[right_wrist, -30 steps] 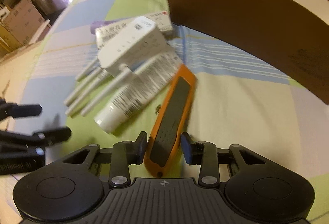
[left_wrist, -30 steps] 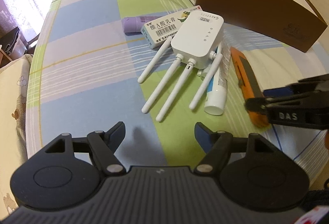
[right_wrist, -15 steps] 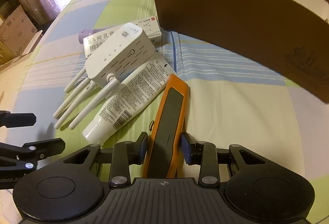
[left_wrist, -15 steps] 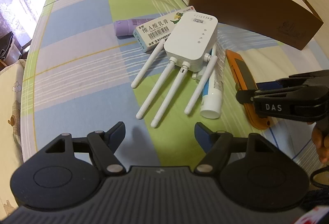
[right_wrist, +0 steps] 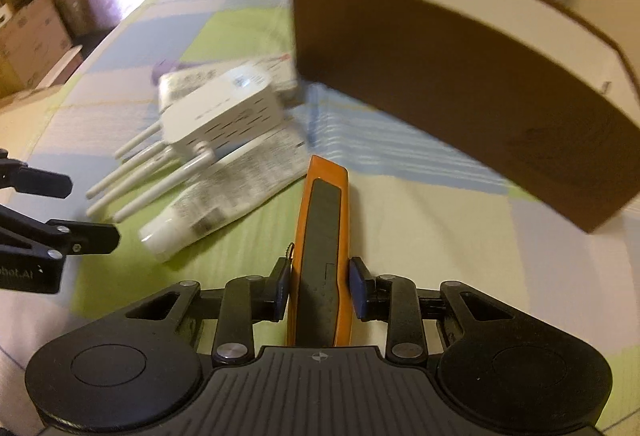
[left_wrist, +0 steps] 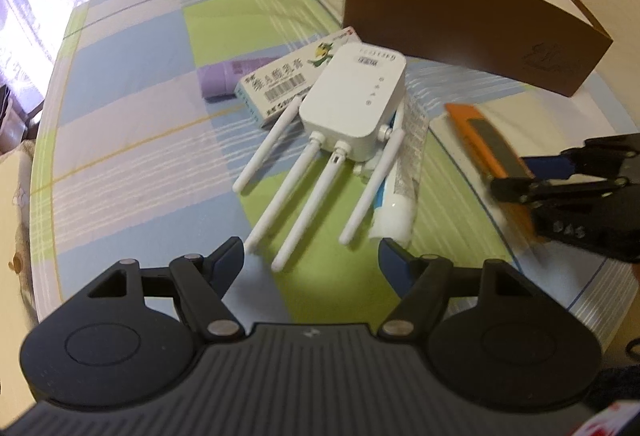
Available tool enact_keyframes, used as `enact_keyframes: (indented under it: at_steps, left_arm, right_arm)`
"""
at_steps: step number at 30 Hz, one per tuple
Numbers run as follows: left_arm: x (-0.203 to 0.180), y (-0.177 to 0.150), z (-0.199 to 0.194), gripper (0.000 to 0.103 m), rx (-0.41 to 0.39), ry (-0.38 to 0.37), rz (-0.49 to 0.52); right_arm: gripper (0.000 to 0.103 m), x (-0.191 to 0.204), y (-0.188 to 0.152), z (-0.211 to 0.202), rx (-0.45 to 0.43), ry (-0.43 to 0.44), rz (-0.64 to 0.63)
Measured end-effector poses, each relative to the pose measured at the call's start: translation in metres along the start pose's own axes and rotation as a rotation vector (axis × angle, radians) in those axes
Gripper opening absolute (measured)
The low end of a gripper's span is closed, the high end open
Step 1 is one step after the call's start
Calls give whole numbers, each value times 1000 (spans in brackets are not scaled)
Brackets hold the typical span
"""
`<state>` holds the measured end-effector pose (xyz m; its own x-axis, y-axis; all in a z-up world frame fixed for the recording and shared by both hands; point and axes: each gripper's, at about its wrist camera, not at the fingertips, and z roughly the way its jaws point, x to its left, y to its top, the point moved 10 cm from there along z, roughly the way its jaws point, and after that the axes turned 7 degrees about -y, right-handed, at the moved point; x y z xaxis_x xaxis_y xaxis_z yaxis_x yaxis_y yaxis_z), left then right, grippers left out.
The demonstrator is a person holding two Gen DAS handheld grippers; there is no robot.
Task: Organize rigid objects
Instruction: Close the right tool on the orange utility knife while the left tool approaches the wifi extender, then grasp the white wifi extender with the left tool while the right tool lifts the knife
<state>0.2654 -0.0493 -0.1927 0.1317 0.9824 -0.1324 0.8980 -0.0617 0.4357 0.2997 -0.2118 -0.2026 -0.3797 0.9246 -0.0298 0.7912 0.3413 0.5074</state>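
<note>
Right gripper is closing on the orange utility knife, now raised off the cloth; boxing likely follows. Left gripper is hovering wide, empty.

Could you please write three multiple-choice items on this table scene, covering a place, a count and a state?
1. Where does the white tube lie?
A. partly under the router
B. inside the brown box
C. on the purple cylinder

2. How many antennas does the router have?
A. two
B. four
C. six

3. How do the left tongs stand?
A. clamped on the carton
C. open, holding nothing
B. shut on an antenna

Answers: 1 A, its flat end runs beneath the router body. 2 B, four white rods fan out from it. 3 C, both fingers stand wide apart over bare cloth.
</note>
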Motion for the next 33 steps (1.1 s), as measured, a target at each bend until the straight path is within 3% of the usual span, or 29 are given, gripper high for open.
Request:
enact_keyframes:
  at_steps: [6, 14, 24, 33]
  left_arm:
    - [-6, 16, 1, 71, -28, -29, 61]
    - [1, 34, 8, 71, -57, -61, 145]
    - [-5, 74, 19, 67, -90, -142, 164]
    - [-21, 90, 51, 64, -44, -148, 213]
  right_arm:
    - [28, -55, -5, 1, -8, -95, 125]
    - [28, -125, -38, 9, 68, -171, 333]
    - [28, -144, -45, 4, 41, -180, 380]
    - [28, -164, -41, 10, 29, -181, 434]
